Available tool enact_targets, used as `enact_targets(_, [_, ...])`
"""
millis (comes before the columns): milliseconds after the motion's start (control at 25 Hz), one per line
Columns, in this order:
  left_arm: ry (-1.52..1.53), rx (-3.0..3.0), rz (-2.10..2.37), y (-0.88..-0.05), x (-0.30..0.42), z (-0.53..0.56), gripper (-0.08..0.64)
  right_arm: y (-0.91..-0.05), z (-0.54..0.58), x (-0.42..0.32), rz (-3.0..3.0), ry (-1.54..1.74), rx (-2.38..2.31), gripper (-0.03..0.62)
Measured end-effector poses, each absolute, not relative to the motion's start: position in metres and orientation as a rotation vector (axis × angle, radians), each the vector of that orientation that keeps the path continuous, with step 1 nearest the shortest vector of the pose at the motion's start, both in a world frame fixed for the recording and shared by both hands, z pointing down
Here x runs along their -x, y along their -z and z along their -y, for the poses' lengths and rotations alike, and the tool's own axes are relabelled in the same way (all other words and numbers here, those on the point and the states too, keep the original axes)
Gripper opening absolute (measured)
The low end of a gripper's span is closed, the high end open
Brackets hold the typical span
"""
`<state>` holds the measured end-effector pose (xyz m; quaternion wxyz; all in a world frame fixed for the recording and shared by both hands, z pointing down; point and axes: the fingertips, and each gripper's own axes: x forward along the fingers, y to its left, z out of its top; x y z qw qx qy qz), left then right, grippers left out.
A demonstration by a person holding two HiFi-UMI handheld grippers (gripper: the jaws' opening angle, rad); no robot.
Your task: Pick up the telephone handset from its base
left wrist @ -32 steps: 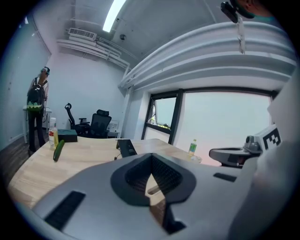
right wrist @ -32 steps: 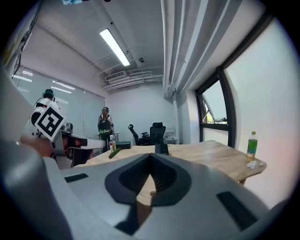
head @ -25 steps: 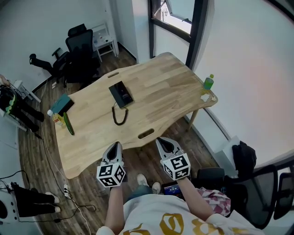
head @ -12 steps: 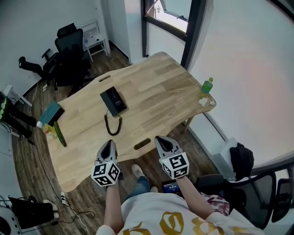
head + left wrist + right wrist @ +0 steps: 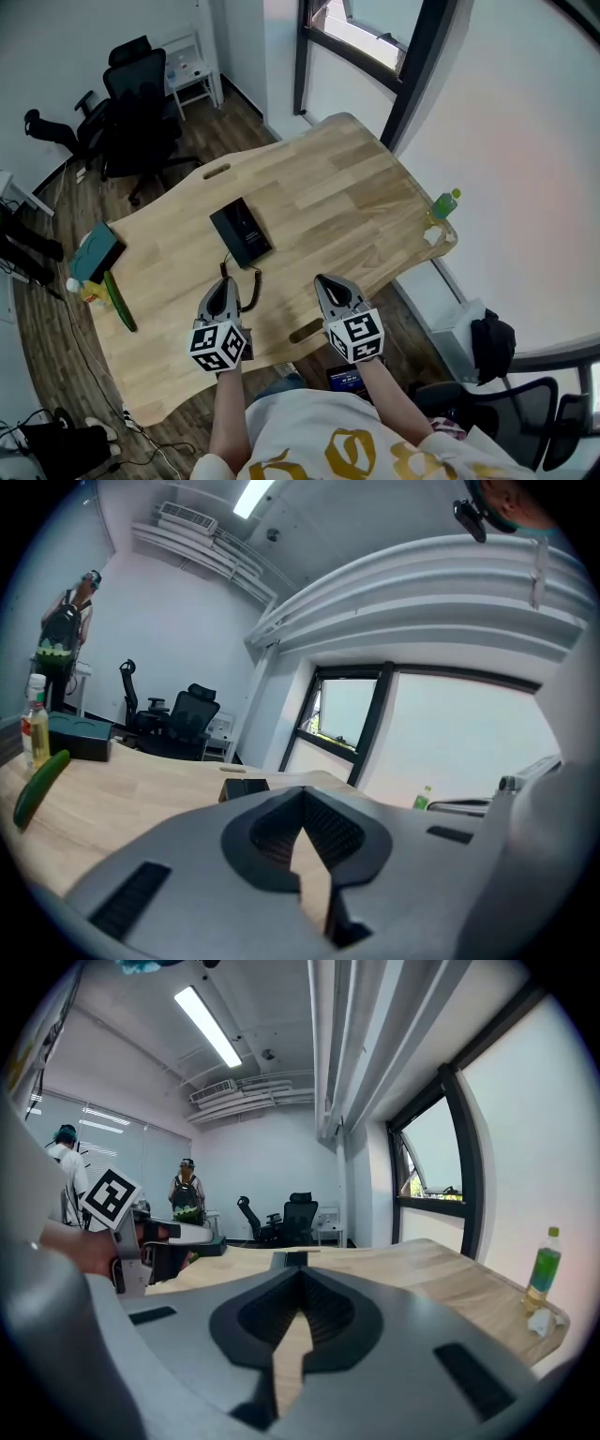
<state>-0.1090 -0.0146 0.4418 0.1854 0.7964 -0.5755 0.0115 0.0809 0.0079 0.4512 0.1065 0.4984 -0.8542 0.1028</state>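
Wooden table (image 5: pixel 356 187), telephone (image 5: pixel 242 232) ahead of closed jaws of left gripper (image 5: pixel 225 285)

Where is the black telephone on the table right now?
In the head view, the telephone lies on the wooden table, left of centre, just beyond the left tongs.

Wide bare tabletop (image 5: pixel 347 206) right of the telephone (image 5: pixel 242 232); its coiled cord (image 5: pixel 258 284) lies on the near side, cucumber (image 5: pixel 119 300) and box (image 5: pixel 97 253) crowd the left edge, bottle (image 5: pixel 443 203) the right.
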Motion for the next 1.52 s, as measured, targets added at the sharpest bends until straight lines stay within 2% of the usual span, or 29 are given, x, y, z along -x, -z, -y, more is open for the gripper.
enact_targets(440, [0.034,-2.182,1.591,-0.457,0.147,0.065,0.005,-0.457,0.052,-0.049,2.493,-0.297,-1.447,0.005])
enact_targets(1520, [-0.006,-2.155,1.619,-0.471,0.151,0.102,0.005,-0.473,0.1,-0.034,2.56,-0.375,-1.369,0.005])
